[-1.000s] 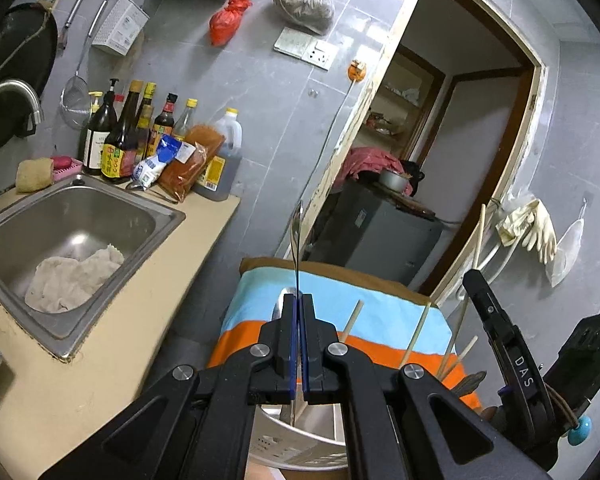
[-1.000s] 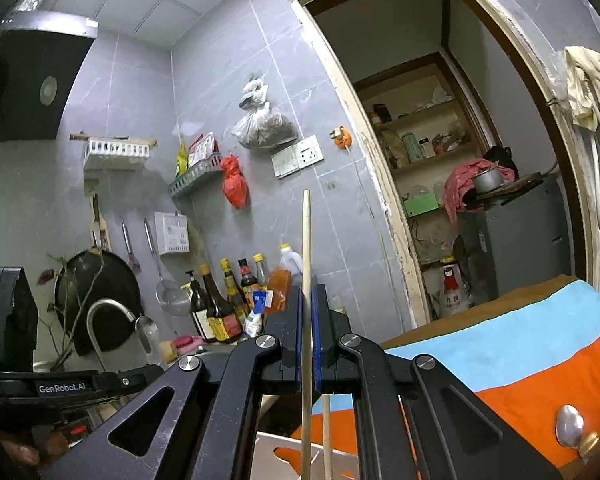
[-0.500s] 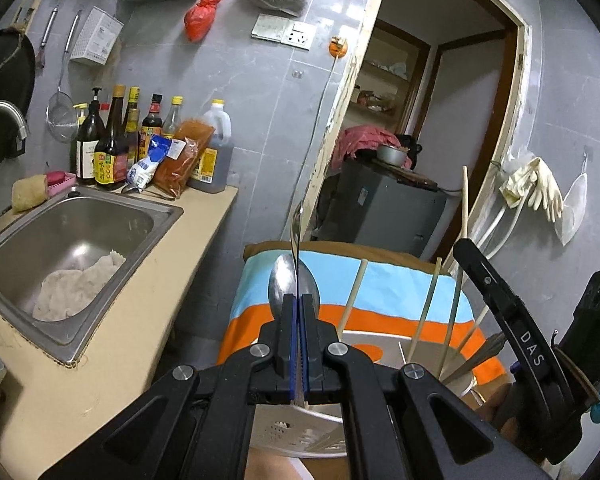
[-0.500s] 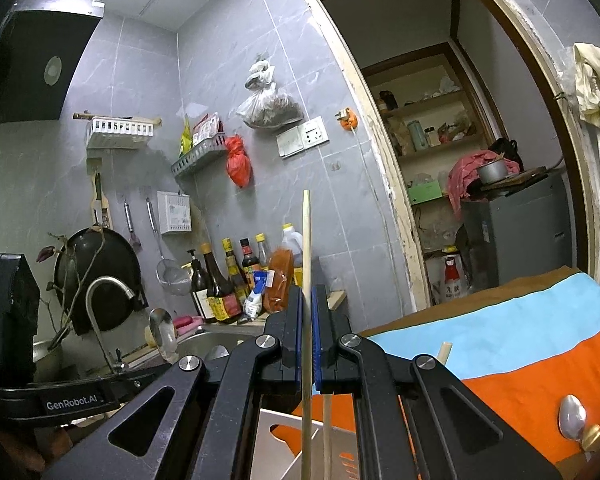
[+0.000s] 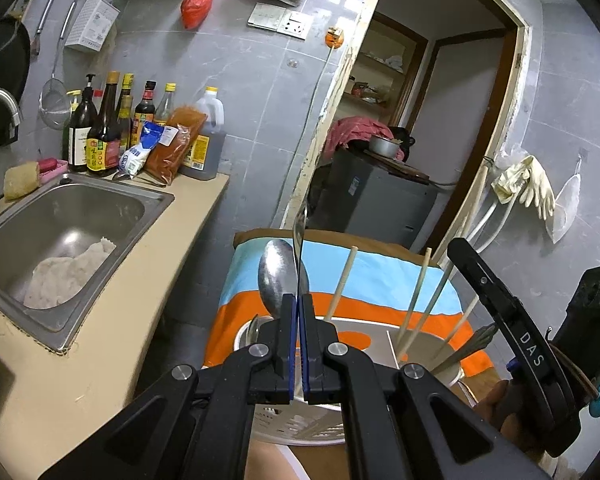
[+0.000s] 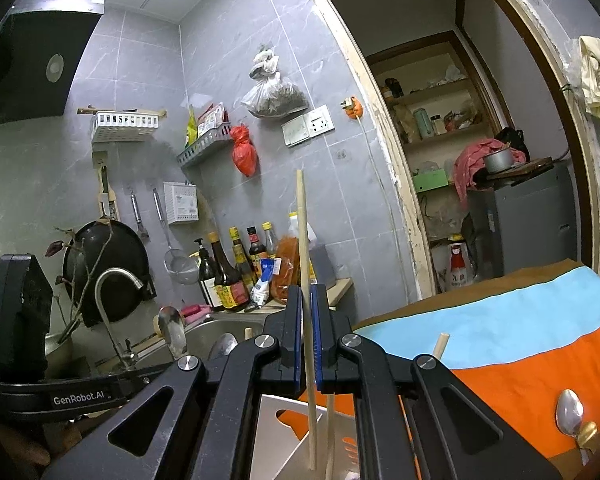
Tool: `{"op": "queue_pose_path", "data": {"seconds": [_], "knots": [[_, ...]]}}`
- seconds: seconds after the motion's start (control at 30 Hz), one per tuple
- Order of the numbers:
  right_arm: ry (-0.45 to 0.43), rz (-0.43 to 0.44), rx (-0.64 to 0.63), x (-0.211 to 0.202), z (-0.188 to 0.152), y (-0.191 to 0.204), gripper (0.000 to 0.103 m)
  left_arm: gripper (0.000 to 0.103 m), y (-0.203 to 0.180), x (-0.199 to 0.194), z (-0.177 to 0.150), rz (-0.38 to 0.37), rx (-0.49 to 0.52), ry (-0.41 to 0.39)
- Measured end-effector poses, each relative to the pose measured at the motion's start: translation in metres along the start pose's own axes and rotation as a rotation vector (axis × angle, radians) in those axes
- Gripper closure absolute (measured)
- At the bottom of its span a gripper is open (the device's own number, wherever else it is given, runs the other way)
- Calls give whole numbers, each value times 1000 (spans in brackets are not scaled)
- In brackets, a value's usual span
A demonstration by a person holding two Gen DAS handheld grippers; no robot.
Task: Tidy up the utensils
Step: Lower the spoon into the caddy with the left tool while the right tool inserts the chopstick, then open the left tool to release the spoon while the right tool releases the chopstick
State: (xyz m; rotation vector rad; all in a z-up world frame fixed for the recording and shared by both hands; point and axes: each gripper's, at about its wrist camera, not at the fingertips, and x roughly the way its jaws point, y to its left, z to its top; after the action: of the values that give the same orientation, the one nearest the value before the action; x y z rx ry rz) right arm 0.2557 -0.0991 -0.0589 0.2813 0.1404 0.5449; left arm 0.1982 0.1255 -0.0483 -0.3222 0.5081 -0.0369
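My left gripper (image 5: 298,300) is shut on a thin metal utensil (image 5: 300,240), seen edge-on and standing upright above a white slotted utensil holder (image 5: 300,424). A steel spoon (image 5: 278,276) stands in the holder just behind it. Several wooden chopsticks (image 5: 417,300) lean in the holder's right compartment. My right gripper (image 6: 307,300) is shut on one upright wooden chopstick (image 6: 303,232), its lower end inside the holder (image 6: 284,424). The right gripper shows in the left wrist view (image 5: 511,332).
A steel sink (image 5: 56,224) with a white cloth sits at left in a beige counter (image 5: 112,320), with sauce bottles (image 5: 104,132) behind. The holder rests on an orange and blue striped cloth (image 5: 383,280). A loose spoon (image 6: 569,410) lies on the cloth.
The left gripper has risen with its utensil, so the spoon bowl and holder compartments now show more. The right gripper keeps its chopstick, shifted slightly.
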Motion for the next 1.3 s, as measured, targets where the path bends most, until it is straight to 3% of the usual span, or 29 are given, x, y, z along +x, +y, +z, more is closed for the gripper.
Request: {"op": "queue_pose_path", "data": {"seconds": [0.33,0.47,0.7,0.77,0.93,1.1,1.3], "knots": [[3,-2,8,-6,2,-2,96,100,-5,-3,3,-17,-5,2],[18,9,17,-10,1,-4,68,100,-8,-6,2,-15,-11,-1],[5,9,32,-20,8,-6,66,95,-12,-15,4,-6,-6,-21],[-7,-2,32,-27,13,-8,58,88,-13,-18,4,-7,-10,-31],[-17,-50,37,-42,29,-16,33,51,-20,-30,7,-8,-41,-99],[0,-81,44,-63,45,-31,5,32,-39,-36,12,-12,-22,-158],[16,-146,13,-97,62,-52,2,6,-76,-39,11,-15,8,-221]]}}
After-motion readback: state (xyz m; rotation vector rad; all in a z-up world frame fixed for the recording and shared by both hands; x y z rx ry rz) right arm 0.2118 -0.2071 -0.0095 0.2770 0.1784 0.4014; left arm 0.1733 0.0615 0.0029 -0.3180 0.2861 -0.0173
